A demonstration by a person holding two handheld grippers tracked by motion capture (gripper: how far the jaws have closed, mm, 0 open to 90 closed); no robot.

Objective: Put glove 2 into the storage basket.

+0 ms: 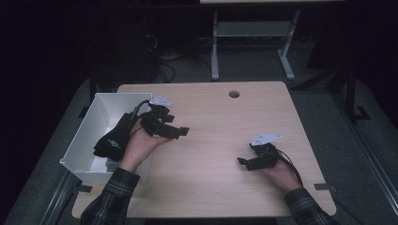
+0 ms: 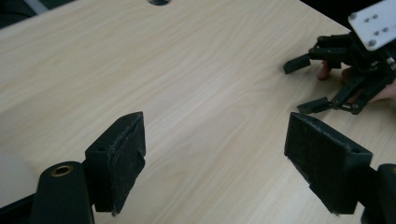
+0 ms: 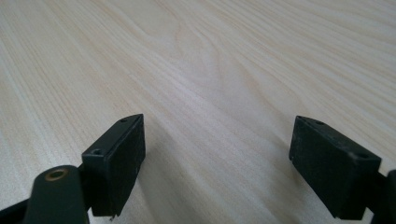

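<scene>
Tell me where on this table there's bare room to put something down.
Most of the table is bare: the wide stretch between the left gripper and the right gripper, and the far half up to the round hole. It is crowded at the left edge, where the white bin holds a black cloth.

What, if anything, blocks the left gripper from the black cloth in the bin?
Nothing visible: the left gripper, open, is beside the cloth in the bin, but its jaws point away across the table.
</scene>
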